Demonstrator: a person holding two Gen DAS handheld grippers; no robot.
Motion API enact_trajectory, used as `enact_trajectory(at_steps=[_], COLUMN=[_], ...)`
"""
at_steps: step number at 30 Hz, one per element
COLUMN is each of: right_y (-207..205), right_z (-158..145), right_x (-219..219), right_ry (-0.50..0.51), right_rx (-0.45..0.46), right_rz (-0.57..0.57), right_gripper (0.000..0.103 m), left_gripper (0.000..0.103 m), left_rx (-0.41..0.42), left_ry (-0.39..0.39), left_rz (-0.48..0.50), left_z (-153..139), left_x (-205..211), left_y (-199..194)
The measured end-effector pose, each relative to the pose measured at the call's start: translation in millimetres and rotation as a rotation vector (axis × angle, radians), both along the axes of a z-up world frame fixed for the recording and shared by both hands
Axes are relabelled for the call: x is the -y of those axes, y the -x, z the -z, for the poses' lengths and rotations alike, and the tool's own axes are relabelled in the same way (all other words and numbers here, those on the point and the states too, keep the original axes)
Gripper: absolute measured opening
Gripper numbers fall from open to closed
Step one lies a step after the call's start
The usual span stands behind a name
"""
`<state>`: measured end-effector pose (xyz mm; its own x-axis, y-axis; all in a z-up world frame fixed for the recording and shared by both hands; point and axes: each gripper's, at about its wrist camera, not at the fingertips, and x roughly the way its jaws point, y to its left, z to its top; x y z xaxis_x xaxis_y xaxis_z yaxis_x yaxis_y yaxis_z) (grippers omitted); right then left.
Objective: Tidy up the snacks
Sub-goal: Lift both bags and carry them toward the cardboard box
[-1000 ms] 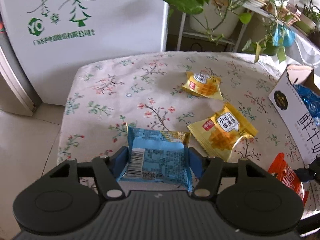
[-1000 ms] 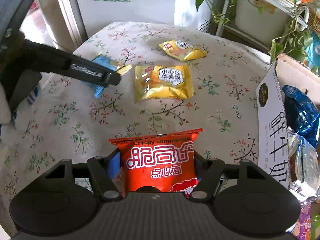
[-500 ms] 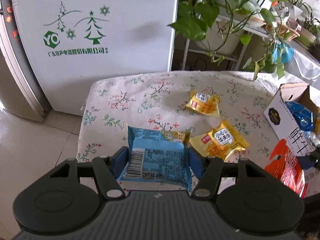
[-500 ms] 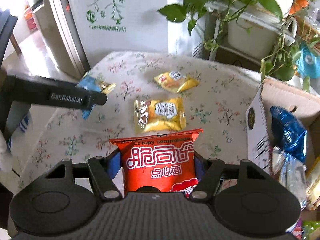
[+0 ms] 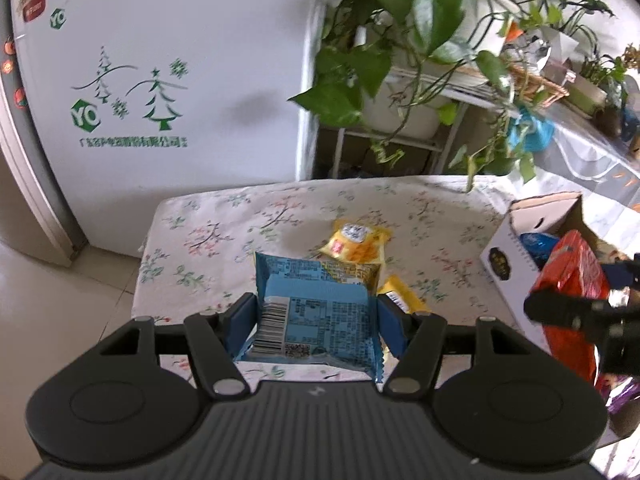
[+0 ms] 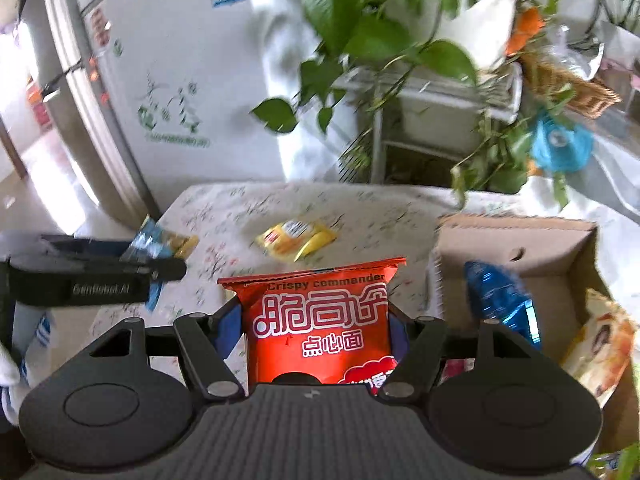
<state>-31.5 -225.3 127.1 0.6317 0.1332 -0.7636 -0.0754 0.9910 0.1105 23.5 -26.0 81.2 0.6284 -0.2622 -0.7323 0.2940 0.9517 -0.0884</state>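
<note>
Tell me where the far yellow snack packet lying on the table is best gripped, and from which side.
Come from above and pinch the yellow packet across its narrower width, mid-body. It lies flat on the tablecloth, puffed in the middle, clear of the box, so its side edges are open.

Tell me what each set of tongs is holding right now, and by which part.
Left tongs: a blue foil snack packet, pinched across its two side edges. Right tongs: a red crispy-noodle packet, pinched likewise across its sides.
</note>
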Motion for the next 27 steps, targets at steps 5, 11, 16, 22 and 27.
enact_trajectory(at_steps=[5, 11, 16, 22, 27], right_y=[2, 4, 9, 18, 23], right_z=[-13, -25, -40, -53, -55], right_x=[21, 45, 71, 110, 136], right_ry=[-0.015, -0.024, -0.039, -0.072, -0.091], right_rx=[0.033, 0.058, 0.096, 0.141, 0.155], right_rz=[0.04, 0.089, 0.142, 0.234, 0.315], right_gripper=[0.076, 0.076, 0.076, 0.076, 0.076], left_gripper=[0.063, 0.063, 0.063, 0.063, 0.063], left_rx=[0.012, 0.021, 0.029, 0.032, 0.011], left_ry=[0.02, 0.036, 0.062, 0.073, 0.114], left_rz=[0.041, 0.101, 0.159, 0.228, 0.261], left_z=[-8, -17, -22, -23, -22], left_x=[16, 38, 59, 90, 114], left_y=[7, 18, 35, 50, 56])
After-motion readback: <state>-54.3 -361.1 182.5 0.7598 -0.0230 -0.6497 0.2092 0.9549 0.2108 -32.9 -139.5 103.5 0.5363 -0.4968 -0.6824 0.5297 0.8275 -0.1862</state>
